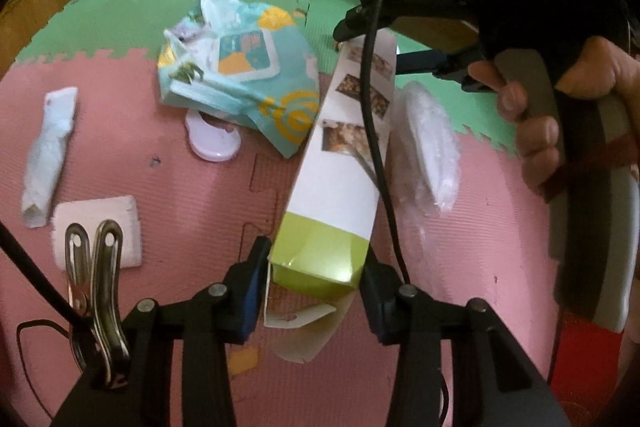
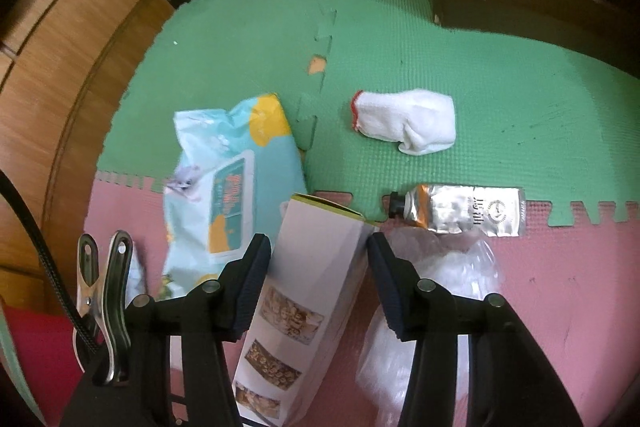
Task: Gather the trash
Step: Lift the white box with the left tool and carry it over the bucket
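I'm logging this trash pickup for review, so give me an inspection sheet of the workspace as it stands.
Surface: pink and green foam puzzle mat.
Job's things: long carton between both grippers; wipes pack; squeezed tube; crumpled clear plastic; twisted tissue.
Clutter: white glove; white pad; round white lid.
Grippers: left gripper and right gripper straddle the carton; grip unclear.
Cables: black cable crosses the carton.
Surroundings: wooden furniture.
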`<state>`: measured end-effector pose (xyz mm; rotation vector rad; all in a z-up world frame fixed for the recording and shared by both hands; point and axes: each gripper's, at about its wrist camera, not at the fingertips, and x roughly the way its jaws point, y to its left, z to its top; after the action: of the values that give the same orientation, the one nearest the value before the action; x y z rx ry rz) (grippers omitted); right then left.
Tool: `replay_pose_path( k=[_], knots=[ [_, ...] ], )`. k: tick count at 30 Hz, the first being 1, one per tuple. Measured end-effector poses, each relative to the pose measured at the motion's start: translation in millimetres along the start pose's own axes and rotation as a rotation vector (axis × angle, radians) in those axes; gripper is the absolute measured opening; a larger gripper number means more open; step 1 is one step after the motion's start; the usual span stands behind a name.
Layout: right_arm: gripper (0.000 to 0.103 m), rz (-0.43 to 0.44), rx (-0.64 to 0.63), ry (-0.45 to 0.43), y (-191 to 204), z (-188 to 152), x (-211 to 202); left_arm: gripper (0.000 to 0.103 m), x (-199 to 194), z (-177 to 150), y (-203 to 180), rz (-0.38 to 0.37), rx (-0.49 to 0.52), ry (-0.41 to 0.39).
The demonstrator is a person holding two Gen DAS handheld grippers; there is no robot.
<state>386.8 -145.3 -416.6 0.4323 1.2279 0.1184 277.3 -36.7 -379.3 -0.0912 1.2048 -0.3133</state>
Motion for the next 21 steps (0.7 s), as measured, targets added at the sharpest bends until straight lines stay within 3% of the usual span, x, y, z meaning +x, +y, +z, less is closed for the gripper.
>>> replay_pose_path(
  k=[8,21],
  knots=[
    [0.051,0.059,0.026,-0.044,18.0,-17.4,-49.5,0.044,-48.8,-10.9,-14.9,0.025,0.016,-0.054],
    [0.051,0.138,-0.032,-0.118,70.9,-61.0,-148.1,0.044,-166.4,-43.3,-19.0,0.077,0.008,-0.147]
  ],
)
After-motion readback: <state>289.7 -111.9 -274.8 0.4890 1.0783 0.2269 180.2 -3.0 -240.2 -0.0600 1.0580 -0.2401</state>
